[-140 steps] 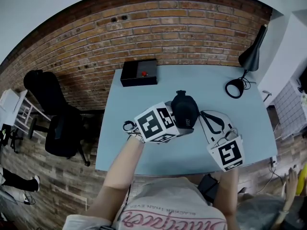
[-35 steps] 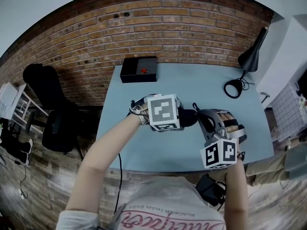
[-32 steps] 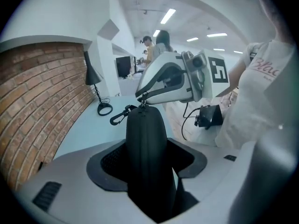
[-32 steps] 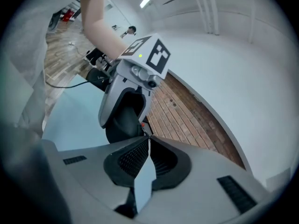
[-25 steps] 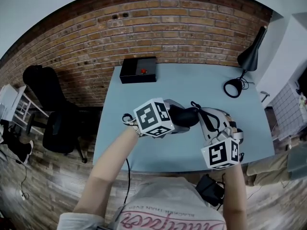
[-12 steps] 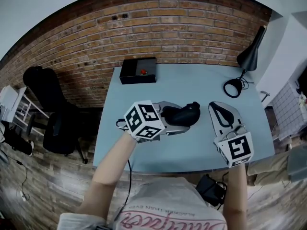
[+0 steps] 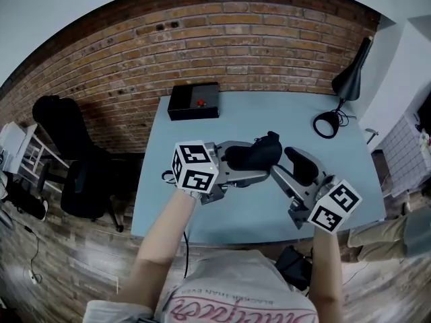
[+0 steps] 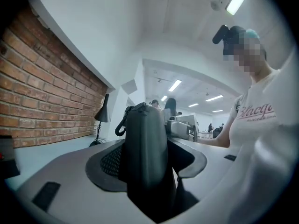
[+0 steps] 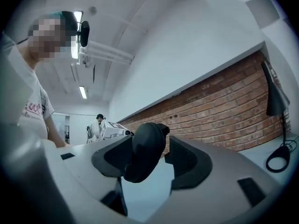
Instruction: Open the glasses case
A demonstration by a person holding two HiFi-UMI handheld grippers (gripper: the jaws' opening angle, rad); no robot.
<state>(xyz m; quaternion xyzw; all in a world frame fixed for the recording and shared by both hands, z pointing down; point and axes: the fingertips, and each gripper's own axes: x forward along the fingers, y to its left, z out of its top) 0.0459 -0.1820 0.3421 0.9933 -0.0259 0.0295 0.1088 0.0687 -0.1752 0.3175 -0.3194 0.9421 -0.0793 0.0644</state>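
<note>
The left gripper (image 7: 250, 161) has its fingers squeezed tight on the glasses case (image 7: 259, 152), one finger on each flat side. It is the only thing holding the case up, over the worktop (image 7: 202, 123).

The right gripper (image 7: 283, 163) has just been opening its fingers. They stand apart now. The far end of the case pokes in between them, close to one finger, with a gap to the other. So the right fingers are not squeezing anything.

I see no gap in the case, so I think it is not open yet.

Here is what could go wrong:

- The left fingers press both halves together. If they stay like that, the lid may not lift at all.
- If the right fingers shut on the whole end and pull hard, the case may twist or slide out of the left fingers and fall.
- The case is smooth and round, so the right fingers may just slip off.
</note>
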